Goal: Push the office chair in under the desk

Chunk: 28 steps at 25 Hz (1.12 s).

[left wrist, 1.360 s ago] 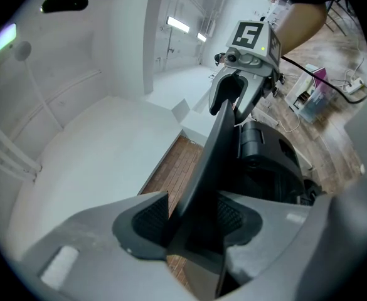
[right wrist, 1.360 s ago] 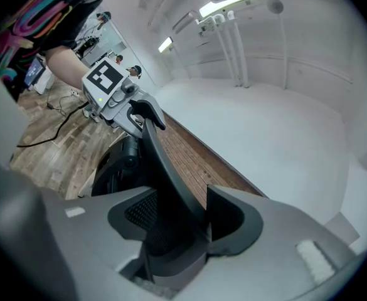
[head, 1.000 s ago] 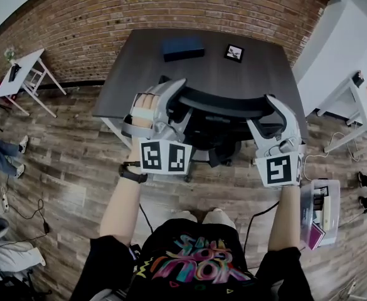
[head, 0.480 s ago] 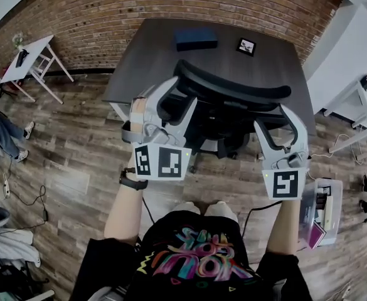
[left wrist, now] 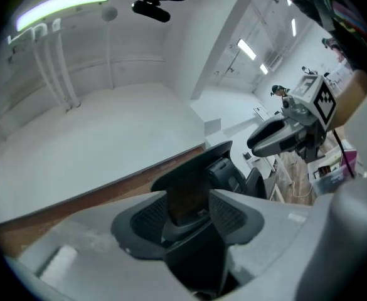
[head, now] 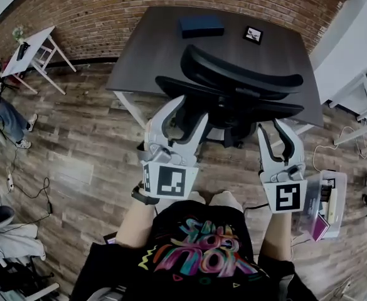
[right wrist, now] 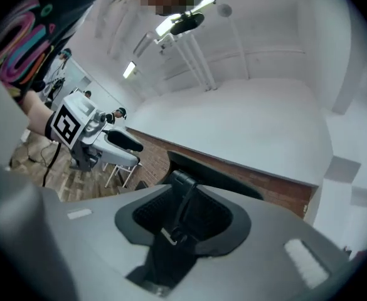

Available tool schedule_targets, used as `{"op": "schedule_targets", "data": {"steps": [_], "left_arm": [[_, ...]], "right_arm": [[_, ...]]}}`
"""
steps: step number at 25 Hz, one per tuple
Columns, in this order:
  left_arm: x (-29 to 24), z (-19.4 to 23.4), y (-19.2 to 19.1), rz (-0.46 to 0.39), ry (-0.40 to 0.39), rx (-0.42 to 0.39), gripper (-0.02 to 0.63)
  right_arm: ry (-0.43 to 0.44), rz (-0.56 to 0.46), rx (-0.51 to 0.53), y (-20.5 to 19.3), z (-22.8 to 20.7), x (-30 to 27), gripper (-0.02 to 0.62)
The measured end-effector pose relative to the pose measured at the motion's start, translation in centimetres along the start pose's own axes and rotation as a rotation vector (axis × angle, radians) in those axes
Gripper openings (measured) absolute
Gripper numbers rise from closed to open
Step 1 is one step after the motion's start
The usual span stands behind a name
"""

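While hanging empty behind office chair [head: 239,80], push straight ahead toward desk [head: 152,49], against its sideways back; left gripper [head: 189,110] nearer, wide open; right gripper [head: 273,130] closing on nothing

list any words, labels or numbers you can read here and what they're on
Nothing reads clearly.
Colourful lettering on the person's black T-shirt: too distorted to read.
Small black-framed card on the dark desk: too small.
Square black-and-white markers: patterns, no words.
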<state>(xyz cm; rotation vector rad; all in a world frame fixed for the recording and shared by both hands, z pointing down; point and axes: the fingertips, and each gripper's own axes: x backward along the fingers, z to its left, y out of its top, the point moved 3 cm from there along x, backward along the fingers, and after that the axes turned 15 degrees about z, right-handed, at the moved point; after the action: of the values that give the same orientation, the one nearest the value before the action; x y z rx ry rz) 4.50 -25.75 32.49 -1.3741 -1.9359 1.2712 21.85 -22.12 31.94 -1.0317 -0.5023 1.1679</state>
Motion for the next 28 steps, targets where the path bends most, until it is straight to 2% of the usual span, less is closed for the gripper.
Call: {"op": "schedule_targets", "data": {"steps": [2, 6, 10, 15, 22, 28], "left_arm": [[0.3, -0.6, -0.5, -0.005, -0.032, 0.046, 0.214], [1.2, -1.6, -1.1, -0.036, -0.105, 0.158, 0.168], [1.8, -2.6, -2.1, -0.018, -0.167, 0.272, 0.106], [2.7, -4.3, -3.5, 0.015, -0.218, 0.353, 0.098], [3.2, -4.9, -4.8, 0.027, -0.226, 0.39, 0.009], [3.7, -5.4, -6.2, 0.047, -0.244, 0.401, 0.002]], "right_arm": [[0.01, 0.003, -0.071, -0.9, 0.4, 0.3, 0.11], [-0.005, -0.022, -0.17, -2.1, 0.8, 1.2, 0.089], [-0.014, -0.026, -0.203, -2.9, 1.4, 1.7, 0.046], [-0.023, -0.032, -0.235, -3.6, 2.5, 2.6, 0.021], [-0.02, -0.002, -0.32, -5.0, 2.9, 3.2, -0.002], [0.004, 0.033, -0.327, -6.0, 4.1, 3.6, -0.002]]}}
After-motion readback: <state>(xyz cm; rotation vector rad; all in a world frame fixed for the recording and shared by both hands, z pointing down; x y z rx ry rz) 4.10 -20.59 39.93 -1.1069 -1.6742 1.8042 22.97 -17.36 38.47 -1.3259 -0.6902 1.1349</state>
